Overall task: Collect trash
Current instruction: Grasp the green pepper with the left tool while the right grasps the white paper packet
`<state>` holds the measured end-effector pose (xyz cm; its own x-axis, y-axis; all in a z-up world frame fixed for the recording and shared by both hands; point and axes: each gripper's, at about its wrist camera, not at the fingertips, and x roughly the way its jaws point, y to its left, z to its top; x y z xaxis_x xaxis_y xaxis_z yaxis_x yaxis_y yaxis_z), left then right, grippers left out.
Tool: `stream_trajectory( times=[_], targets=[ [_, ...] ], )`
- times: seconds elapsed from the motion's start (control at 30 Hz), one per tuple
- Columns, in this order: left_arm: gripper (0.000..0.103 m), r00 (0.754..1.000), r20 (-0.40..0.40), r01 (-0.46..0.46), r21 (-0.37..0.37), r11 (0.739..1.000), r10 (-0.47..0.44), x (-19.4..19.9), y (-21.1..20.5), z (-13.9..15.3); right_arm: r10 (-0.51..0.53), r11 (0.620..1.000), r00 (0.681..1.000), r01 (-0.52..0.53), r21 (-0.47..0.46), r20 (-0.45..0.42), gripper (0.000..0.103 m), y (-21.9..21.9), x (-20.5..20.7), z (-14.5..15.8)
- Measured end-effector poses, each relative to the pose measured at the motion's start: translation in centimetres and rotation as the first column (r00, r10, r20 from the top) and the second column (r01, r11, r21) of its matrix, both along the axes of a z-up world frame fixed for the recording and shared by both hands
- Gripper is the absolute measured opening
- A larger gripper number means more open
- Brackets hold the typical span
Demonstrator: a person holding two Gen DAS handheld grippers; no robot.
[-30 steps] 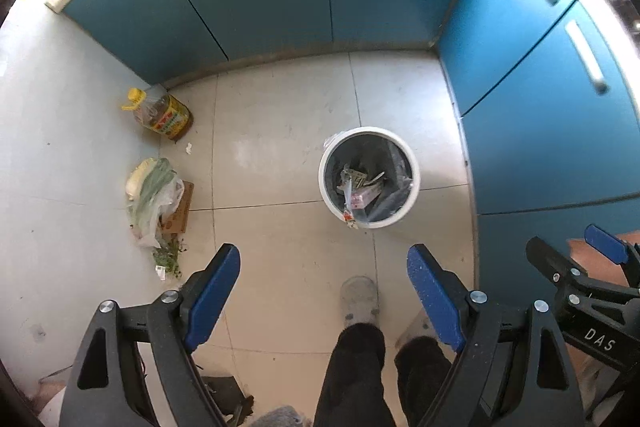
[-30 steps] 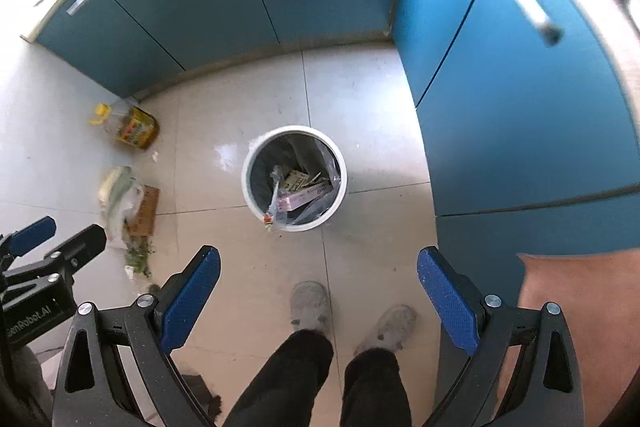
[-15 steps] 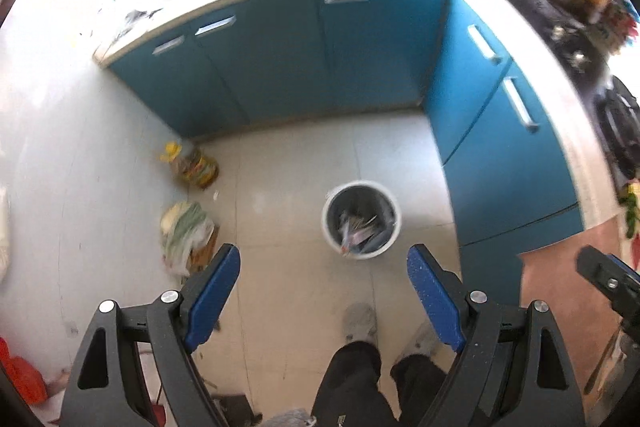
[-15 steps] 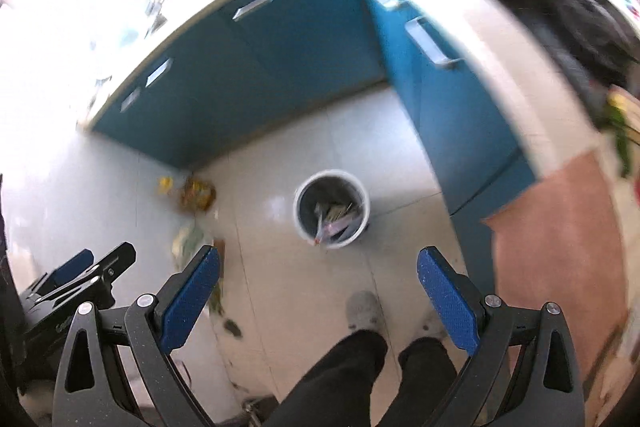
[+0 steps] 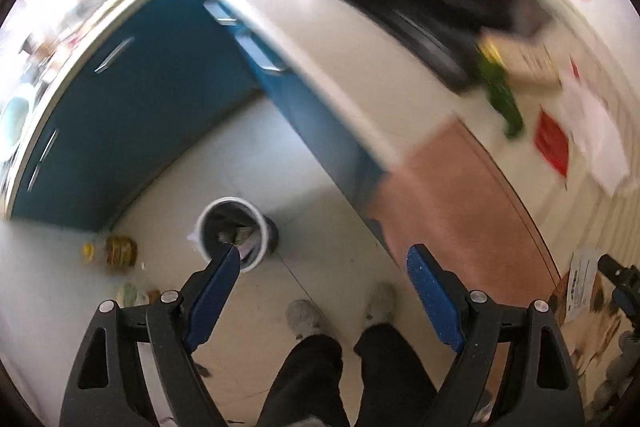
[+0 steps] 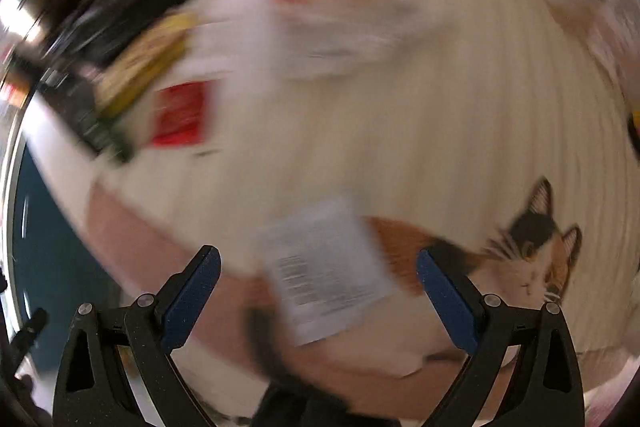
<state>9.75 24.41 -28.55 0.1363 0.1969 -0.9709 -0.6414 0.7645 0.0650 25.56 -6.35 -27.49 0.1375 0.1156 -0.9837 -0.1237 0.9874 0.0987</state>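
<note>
The white trash bin [image 5: 234, 233] stands on the floor [image 5: 256, 163] beside the blue cabinets [image 5: 140, 107], scraps inside; a yellow-capped bottle [image 5: 116, 250] lies near it; my left hand-held gripper [image 5: 323, 259] hangs above with jaws apart, empty; my right hand-held gripper [image 6: 318, 265], likewise spread and empty, faces the blurred counter [image 6: 440, 127], where a white printed paper [image 6: 324, 271] lies on a cat picture [image 6: 532, 255]; a red packet [image 6: 180, 115] lies farther off.

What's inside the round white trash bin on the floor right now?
The round white trash bin holds crumpled paper and wrappers over a dark liner; blur and the left gripper's blue pad hide the rest.
</note>
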Motion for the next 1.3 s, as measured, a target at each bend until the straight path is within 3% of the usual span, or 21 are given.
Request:
stream_trajectory(
  times=[0.07, 0.17, 0.3, 0.33, 0.4, 0.43, 0.47, 0.77, 0.93, 1.0, 1.03, 1.07, 1.1, 1.13, 1.3],
  targets=[
    [0.085, 0.998, -0.041, 0.047, -0.005, 0.999, -0.047, 2.3, -1.5, -1.4, -0.014, 1.000, 1.000, 0.015, 0.018, -0.017, 0.088, -1.4, 0.3, -0.8],
    [0.085, 0.994, -0.074, 0.083, 0.000, 0.997, -0.083, 4.5, -2.9, -2.4, 0.061, 0.998, 0.998, -0.060, 0.023, -0.034, 0.089, -0.8, -0.1, -1.9],
    [0.085, 0.992, -0.085, 0.099, 0.007, 0.995, -0.098, 5.8, -3.5, -2.4, 0.174, 0.979, 0.984, -0.170, -0.115, 0.033, 0.087, 1.3, -2.2, -2.5],
    [0.085, 0.992, -0.086, 0.099, 0.008, 0.995, -0.098, 6.1, -3.5, -2.4, 0.185, 0.978, 0.980, -0.177, -0.113, 0.067, 0.080, 1.3, -2.8, -2.3],
    [0.085, 0.992, -0.085, 0.094, 0.001, 0.996, -0.094, 6.6, -3.5, -2.4, 0.205, 0.975, 0.972, -0.192, -0.113, 0.117, 0.036, 1.4, -3.5, -1.6],
    [0.085, 0.993, -0.081, 0.090, -0.004, 0.996, -0.090, 6.9, -3.5, -2.4, 0.219, 0.971, 0.966, -0.202, -0.129, 0.140, 0.001, 1.6, -3.7, -1.2],
    [0.085, 0.993, -0.079, 0.085, -0.010, 0.996, -0.086, 7.3, -3.4, -2.4, 0.214, 0.974, 0.969, -0.202, -0.103, 0.124, 0.000, 1.5, -3.6, -1.3],
    [0.084, 0.999, -0.036, 0.017, -0.157, 0.987, -0.023, 13.3, -2.3, -2.4, 0.044, 0.995, 0.979, -0.061, 0.080, 0.200, 0.000, -1.7, 0.7, 2.5],
    [0.083, 1.000, 0.001, -0.021, -0.218, 0.976, 0.021, 17.2, -1.0, -3.4, -0.028, 0.985, 0.994, 0.011, 0.172, 0.102, 0.000, -3.8, 5.7, 1.3],
    [0.052, 1.000, -0.008, -0.020, -0.221, 0.975, 0.018, 18.2, -0.9, -3.9, -0.055, 0.982, 0.998, 0.049, 0.183, 0.025, 0.003, -2.9, 6.9, -0.3],
    [0.046, 1.000, -0.002, -0.008, -0.198, 0.980, 0.008, 18.7, -1.2, -3.7, -0.058, 0.982, 0.998, 0.059, 0.178, -0.009, 0.016, -3.1, 7.2, -1.1],
    [0.026, 1.000, -0.003, 0.012, -0.181, 0.983, -0.013, 19.1, -1.5, -3.4, -0.050, 0.982, 0.998, 0.056, 0.180, -0.033, 0.040, -2.3, 7.5, -1.7],
    [0.019, 0.999, -0.010, 0.041, -0.170, 0.984, -0.044, 19.1, -1.9, -3.2, -0.041, 0.982, 0.998, 0.049, 0.180, -0.050, 0.052, -1.6, 7.5, -2.4],
    [0.019, 0.998, -0.007, 0.058, -0.176, 0.983, -0.060, 18.8, -2.3, -3.0, -0.031, 0.983, 0.998, 0.042, 0.177, -0.063, 0.065, -1.5, 7.1, -2.9],
    [0.017, 0.988, -0.035, 0.142, -0.141, 0.980, -0.148, 14.4, -5.3, -2.8, 0.102, 0.992, 0.994, -0.100, 0.081, -0.030, 0.066, 1.3, 3.8, -3.3]
  ],
)
